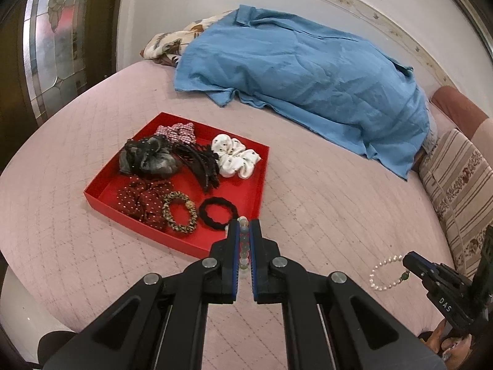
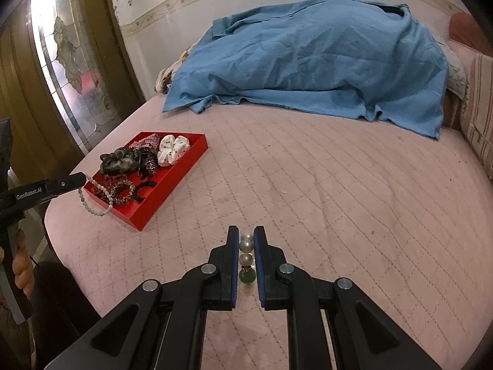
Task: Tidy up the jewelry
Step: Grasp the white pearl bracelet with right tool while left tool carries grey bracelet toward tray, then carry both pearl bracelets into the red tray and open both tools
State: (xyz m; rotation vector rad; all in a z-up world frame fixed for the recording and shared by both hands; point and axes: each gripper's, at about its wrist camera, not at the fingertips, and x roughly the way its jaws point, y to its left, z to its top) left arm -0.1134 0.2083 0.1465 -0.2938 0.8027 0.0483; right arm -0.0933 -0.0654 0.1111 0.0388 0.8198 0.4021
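Two bracelets pinched and lifted: pale beads [image 1: 244, 243] clamped in left gripper [image 1: 244, 228] over tray [image 1: 172, 240] corner, likely for dropping in; pearls [image 2: 246, 251] clamped in right gripper [image 2: 246, 237] above bed [image 2: 308, 185], waiting.

A pale bead bracelet [image 2: 92, 199] hung above the red tray's [image 1: 101, 182] near edge; a pearl bracelet [image 1: 385, 273] hung right.
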